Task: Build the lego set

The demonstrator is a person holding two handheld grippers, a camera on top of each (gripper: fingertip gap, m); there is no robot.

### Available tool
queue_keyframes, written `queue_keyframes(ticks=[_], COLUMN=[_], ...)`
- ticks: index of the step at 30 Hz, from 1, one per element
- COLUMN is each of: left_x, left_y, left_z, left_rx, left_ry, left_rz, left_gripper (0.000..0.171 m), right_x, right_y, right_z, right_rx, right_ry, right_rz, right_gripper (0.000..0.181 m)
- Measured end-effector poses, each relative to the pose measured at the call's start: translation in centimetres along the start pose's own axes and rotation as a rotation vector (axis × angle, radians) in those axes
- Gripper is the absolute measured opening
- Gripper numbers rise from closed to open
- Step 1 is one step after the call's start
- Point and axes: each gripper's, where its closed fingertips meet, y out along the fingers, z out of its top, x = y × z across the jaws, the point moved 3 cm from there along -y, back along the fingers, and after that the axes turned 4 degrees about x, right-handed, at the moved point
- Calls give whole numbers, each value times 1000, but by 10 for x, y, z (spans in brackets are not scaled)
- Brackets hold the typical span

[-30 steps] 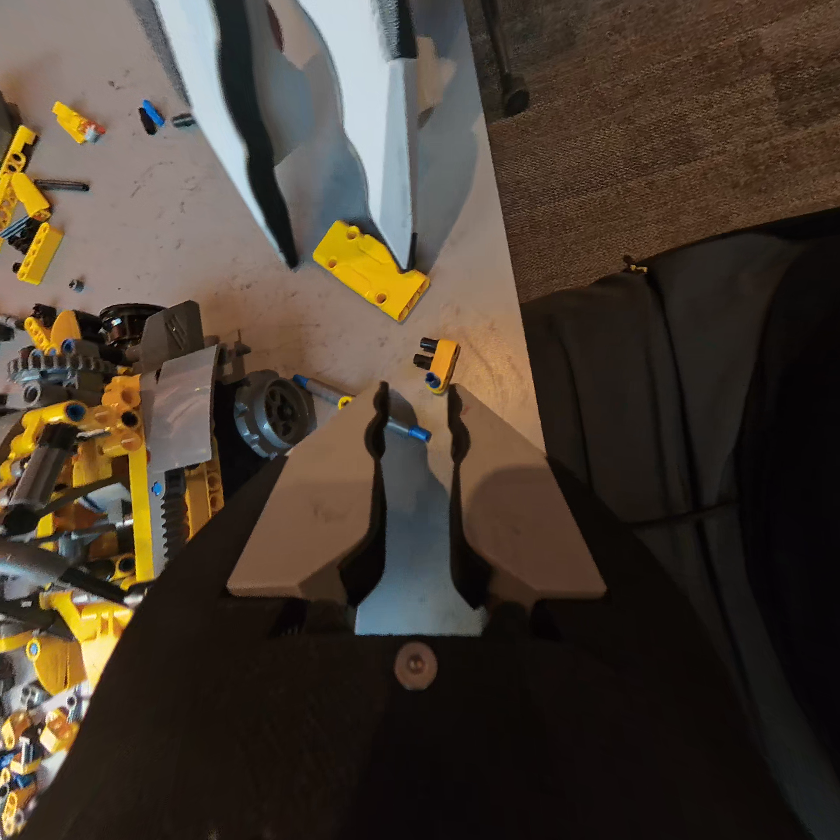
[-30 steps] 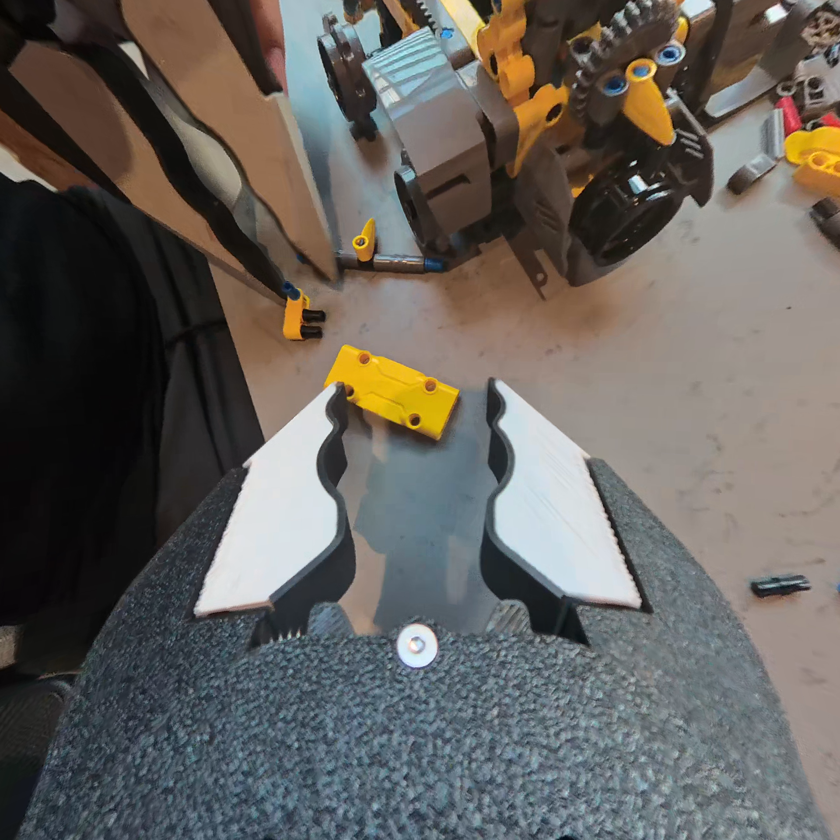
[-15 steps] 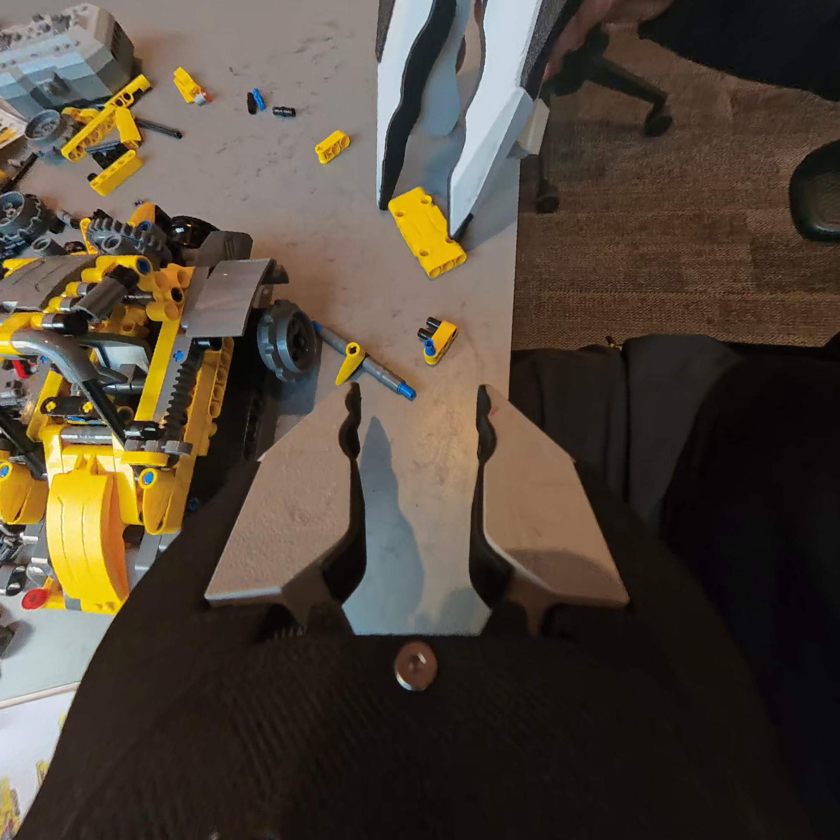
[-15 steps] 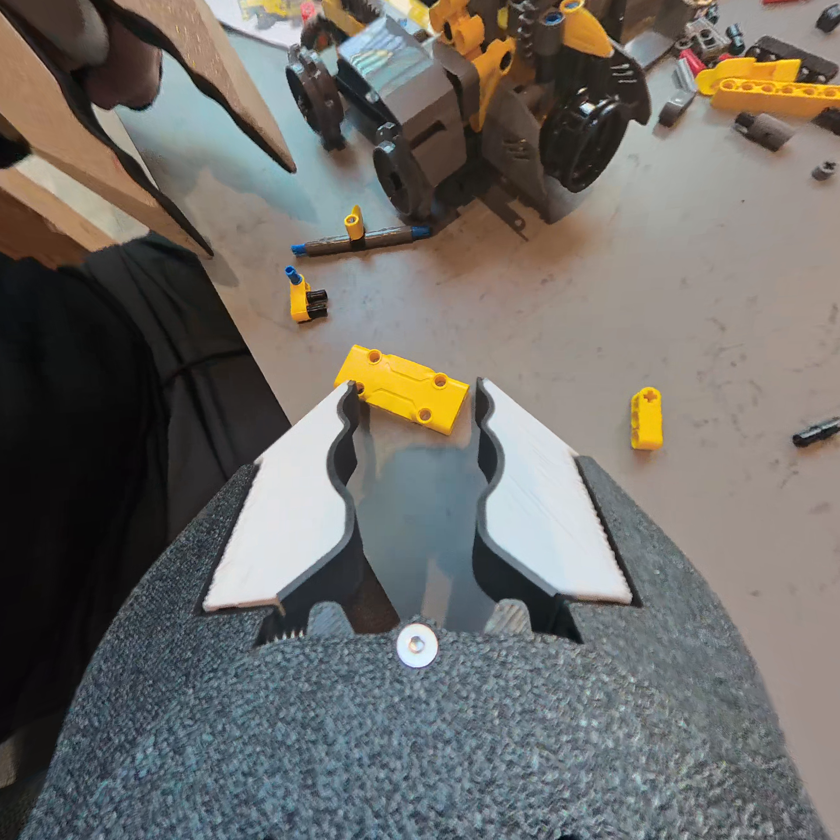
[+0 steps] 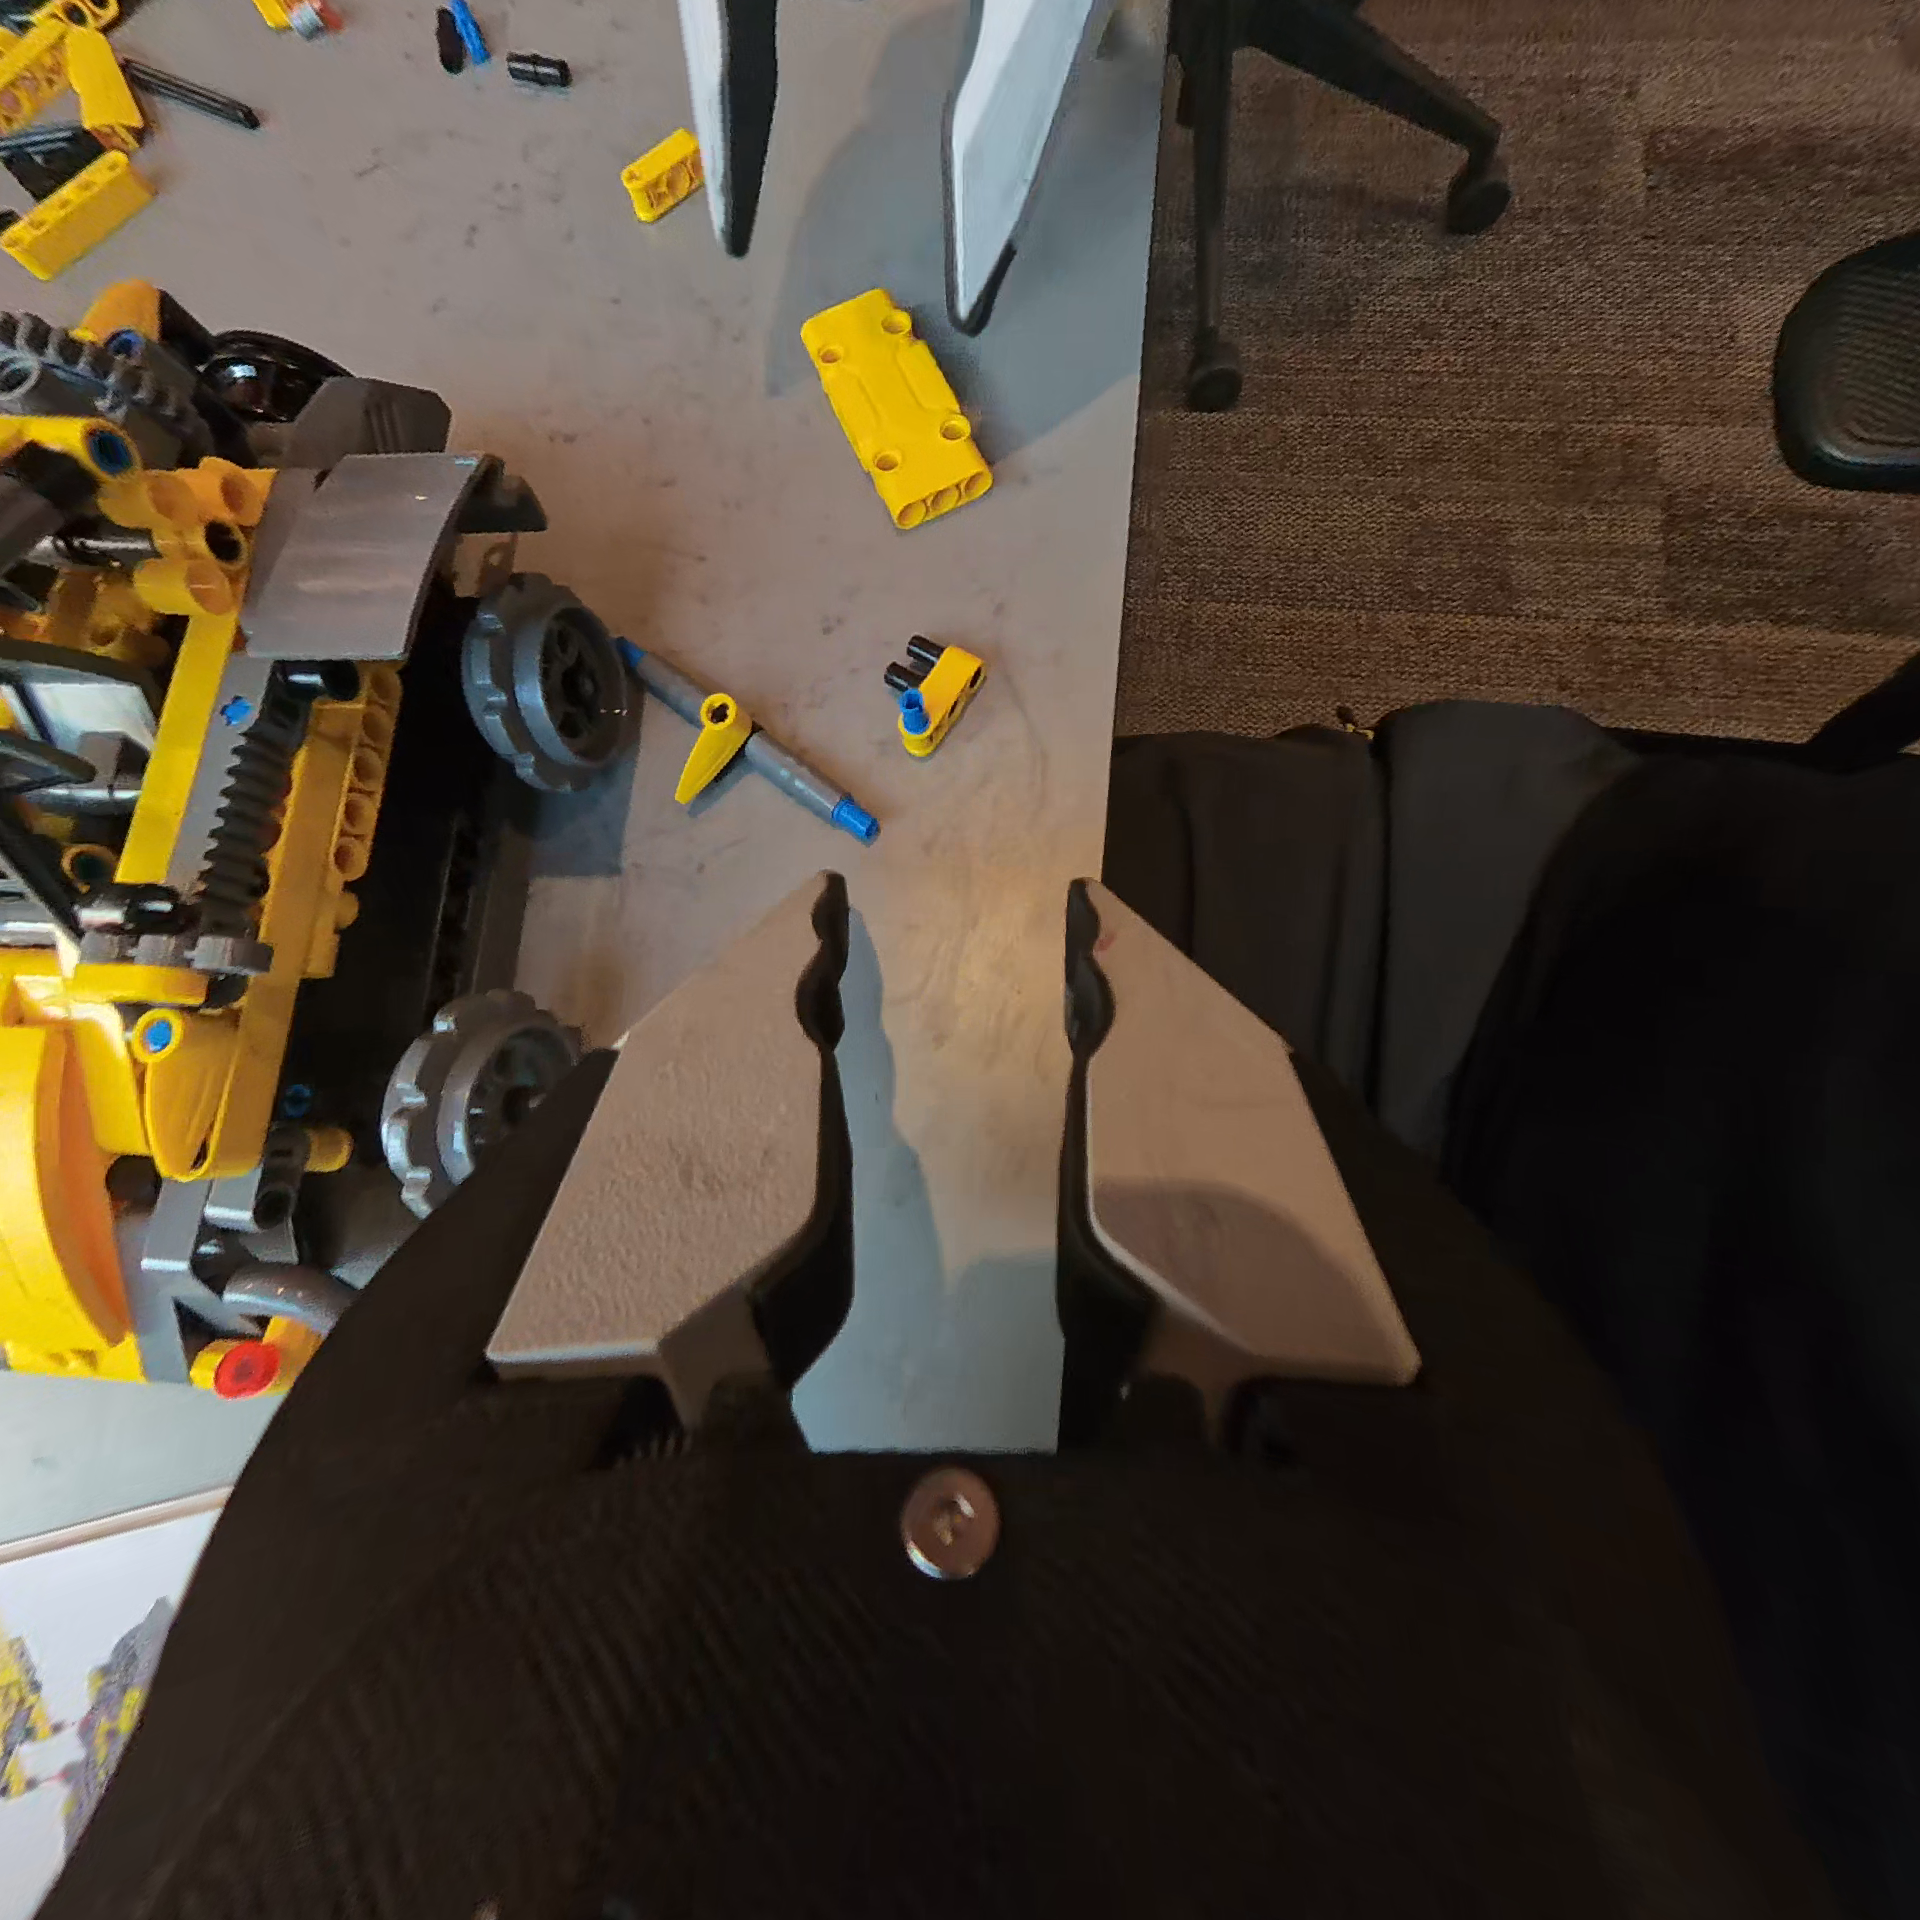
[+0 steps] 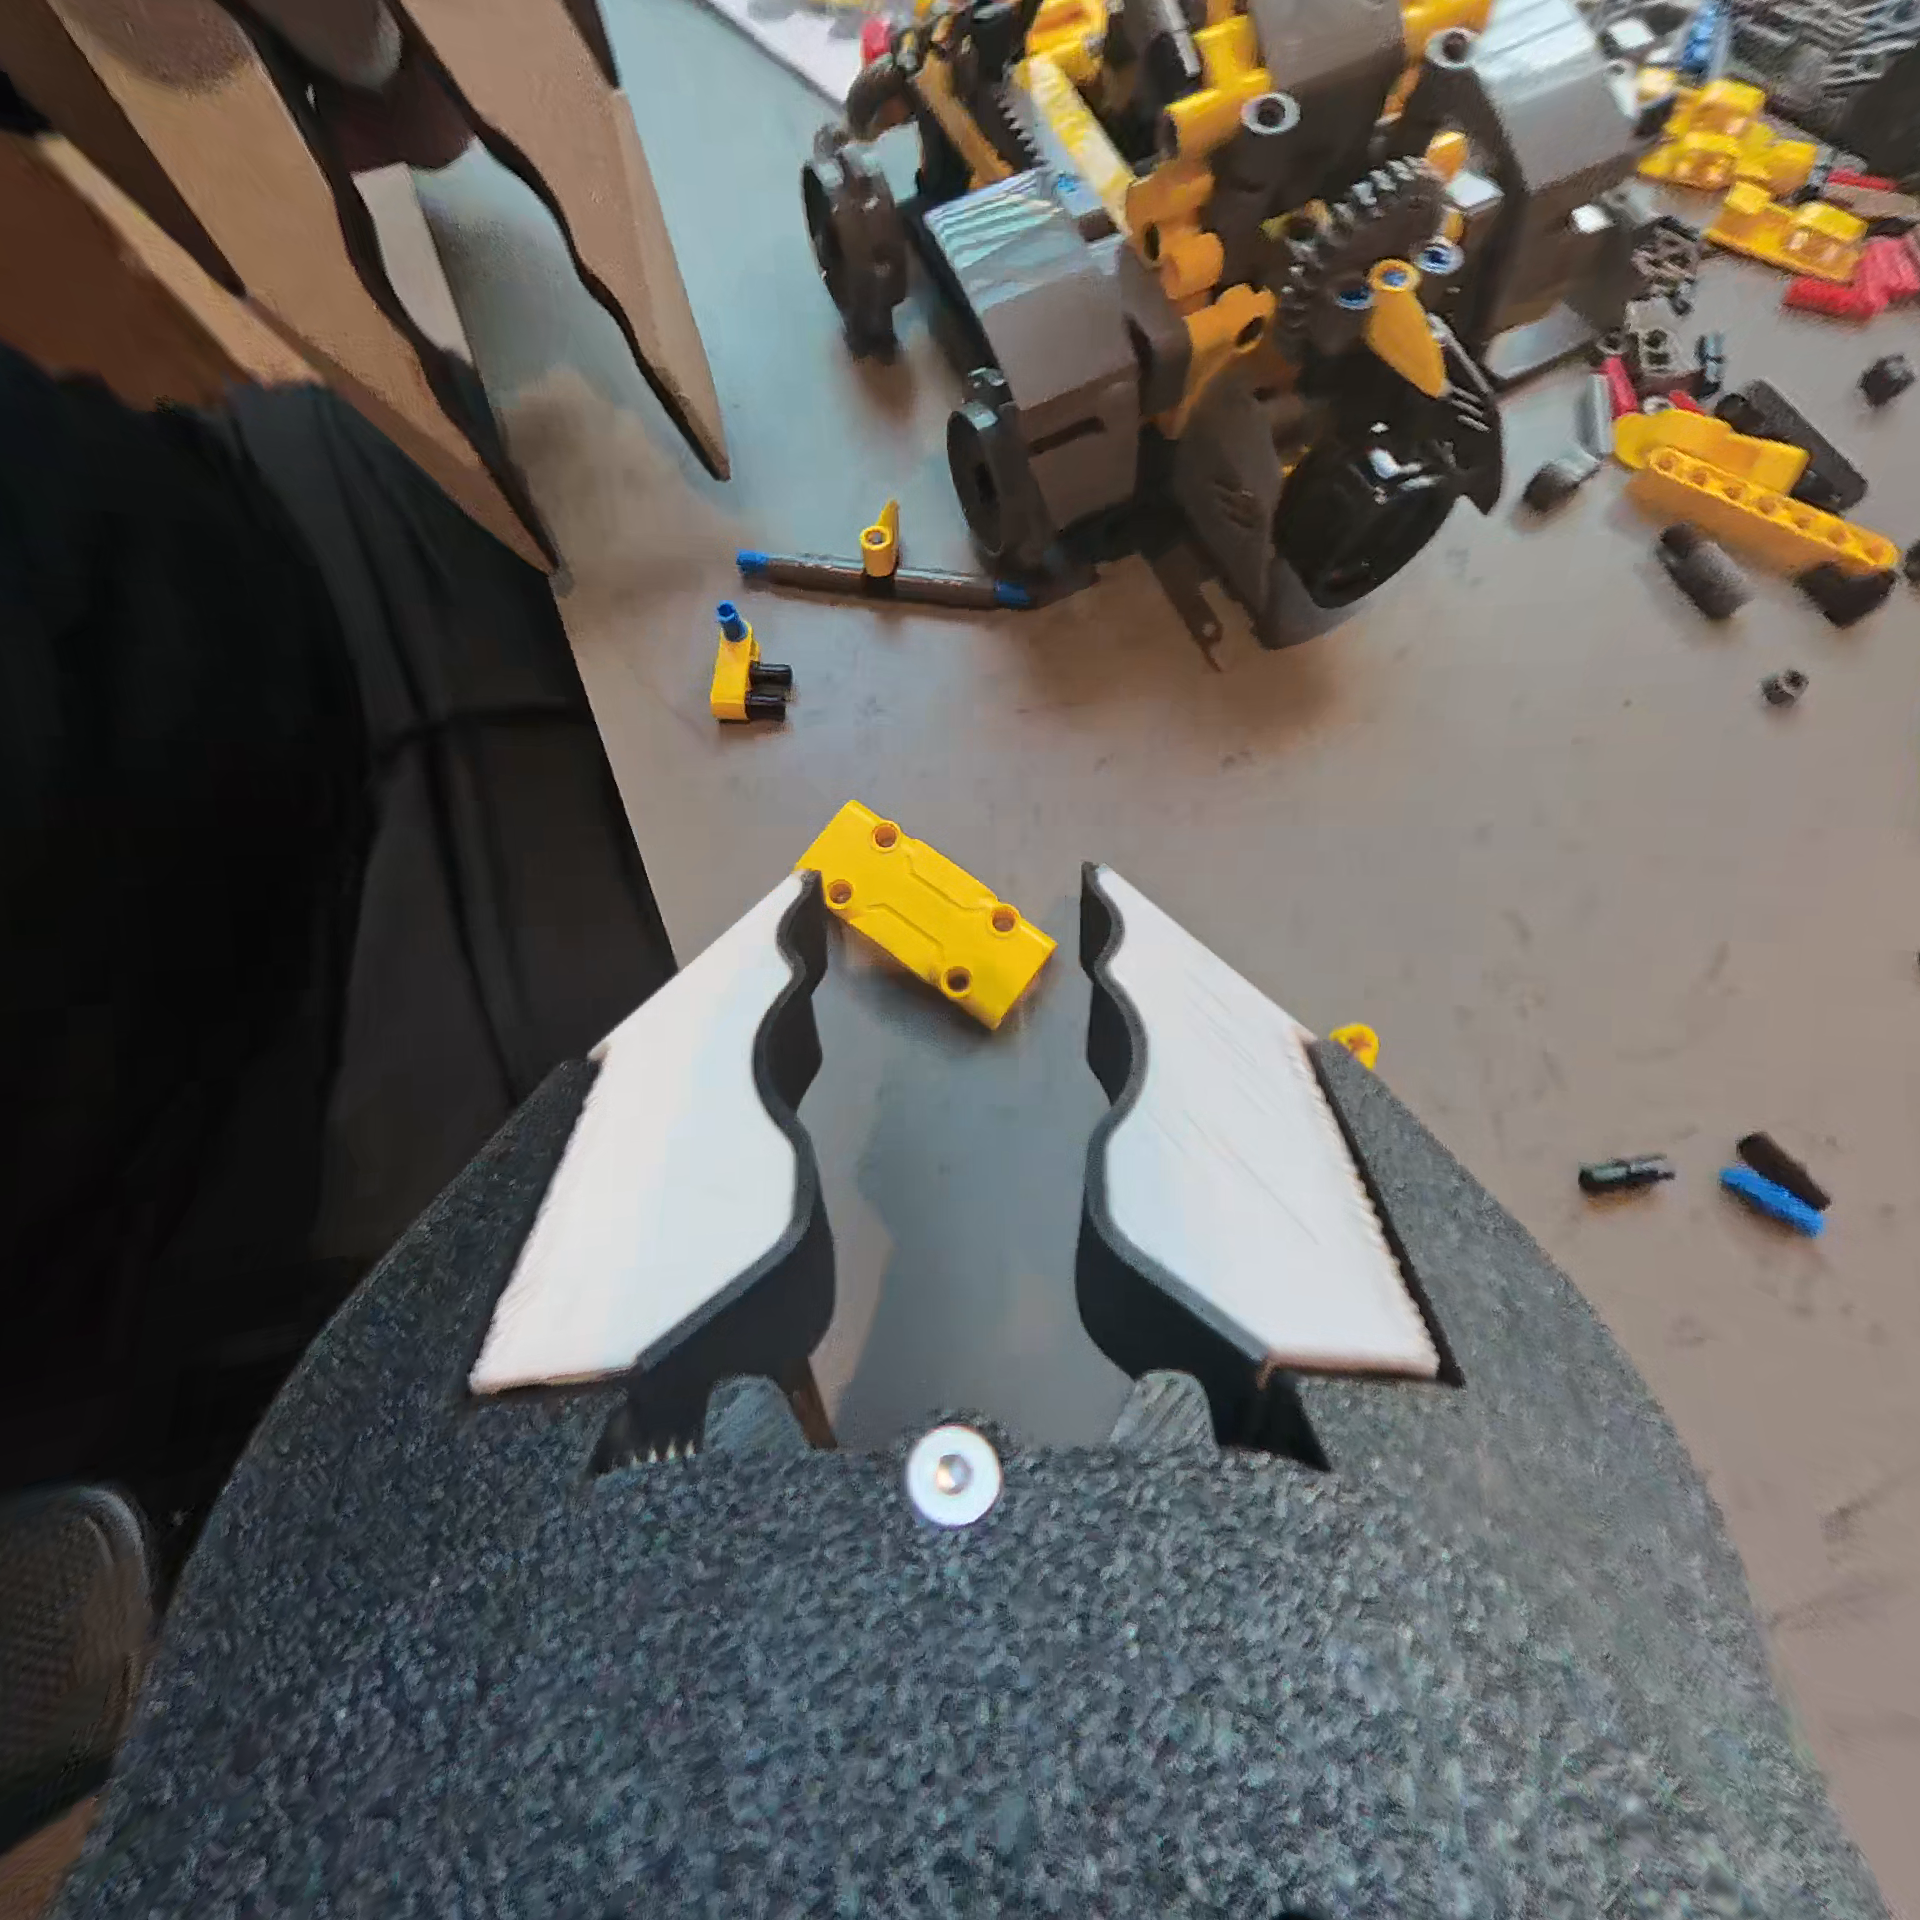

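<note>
My left tool (image 5: pixel 948 904) pulled back from blue-tipped rod (image 5: pixel 750 736), fingers apart, empty. Right tool (image 6: pixel 943 894) spread, straddling yellow block (image 6: pixel 925 914) on tabletop (image 5: pixel 644 312).

Office-type room. Grey table (image 5: pixel 935 623) beside brown carpet (image 5: pixel 1558 436); wheeled office-chair base (image 5: pixel 1340 114) on far carpet. Table carries a part-built yellow and grey brick vehicle model (image 5: pixel 208 831) and loose building pieces (image 6: pixel 1756 509).
</note>
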Motion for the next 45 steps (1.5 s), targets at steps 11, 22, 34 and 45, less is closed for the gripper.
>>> queue_keyframes(ticks=[11, 22, 34, 45], left_x=[-4, -12, -8, -8], left_y=[25, 37, 43, 42], left_z=[17, 24, 27, 34], left_rx=[-45, -108, -92, -78], left_ry=[38, 124, 159, 289], left_rz=[-1, -60, -218, -191], left_gripper=[37, 32, 10, 8], right_x=[-9, -1, -5, -17], right_y=[9, -8, 20, 10], right_z=[3, -15, -13, 2], right_rx=[-116, -154, -237, -78], right_ry=[-143, -110, -142, -92], right_rz=[113, 33, 107, 90], right_gripper=[49, 50, 40, 41])
